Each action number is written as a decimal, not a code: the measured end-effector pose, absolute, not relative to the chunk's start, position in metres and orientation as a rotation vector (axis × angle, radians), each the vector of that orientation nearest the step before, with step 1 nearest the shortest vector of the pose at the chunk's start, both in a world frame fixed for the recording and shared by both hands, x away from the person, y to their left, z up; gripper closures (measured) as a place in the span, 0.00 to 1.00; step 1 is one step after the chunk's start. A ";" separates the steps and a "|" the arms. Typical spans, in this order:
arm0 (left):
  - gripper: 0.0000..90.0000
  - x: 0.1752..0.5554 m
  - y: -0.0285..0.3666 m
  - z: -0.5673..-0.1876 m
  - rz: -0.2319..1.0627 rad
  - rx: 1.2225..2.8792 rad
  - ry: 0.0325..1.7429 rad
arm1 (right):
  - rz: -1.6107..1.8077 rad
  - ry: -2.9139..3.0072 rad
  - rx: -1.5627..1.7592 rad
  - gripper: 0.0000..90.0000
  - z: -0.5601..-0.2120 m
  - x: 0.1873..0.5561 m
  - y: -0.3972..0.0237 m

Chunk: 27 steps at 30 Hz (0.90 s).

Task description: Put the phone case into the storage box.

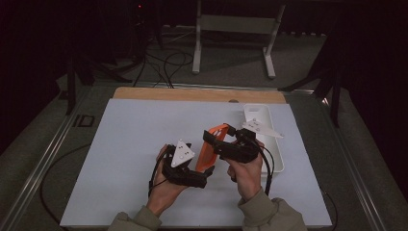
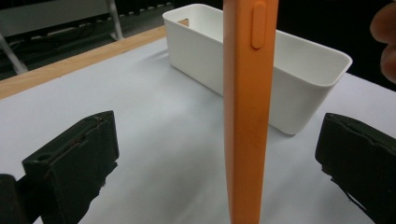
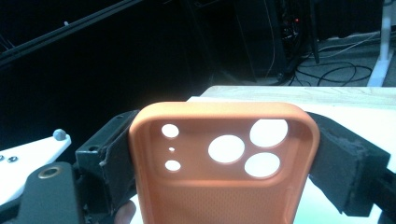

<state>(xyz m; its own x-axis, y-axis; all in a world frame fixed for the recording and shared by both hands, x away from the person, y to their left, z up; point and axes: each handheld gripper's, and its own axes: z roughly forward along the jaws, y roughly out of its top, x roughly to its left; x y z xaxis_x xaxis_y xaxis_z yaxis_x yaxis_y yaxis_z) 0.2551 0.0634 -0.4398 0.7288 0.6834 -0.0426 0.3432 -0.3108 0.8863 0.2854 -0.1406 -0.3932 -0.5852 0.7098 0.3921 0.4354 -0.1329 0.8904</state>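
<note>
The orange phone case (image 3: 224,163) is up off the table in the middle, squeezed by its two sides in the right gripper (image 1: 216,137). The left gripper (image 2: 219,158) has its jaws wide apart around the case's edge, not touching. Next, I think, the case goes right into the white box (image 2: 299,79)

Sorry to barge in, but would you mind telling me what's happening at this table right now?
A person is handling an orange phone case with a gripper in each hand over a white-covered table. The right gripper clamps the case by its two side edges, camera cutouts up. The left gripper is open, its jaws standing apart on either side of the case's edge without touching it. A white bin sits just beyond.
</note>
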 end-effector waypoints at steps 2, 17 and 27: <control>0.00 0.255 0.065 -0.439 0.423 1.918 0.793 | 1.788 1.902 1.298 0.18 -0.393 0.285 -0.141; 0.00 0.254 0.087 -0.429 0.444 1.902 0.800 | 1.771 1.882 1.299 0.17 -0.389 0.289 -0.145; 0.00 0.255 0.110 -0.424 0.467 1.876 0.814 | 1.741 1.870 1.302 0.18 -0.384 0.295 -0.146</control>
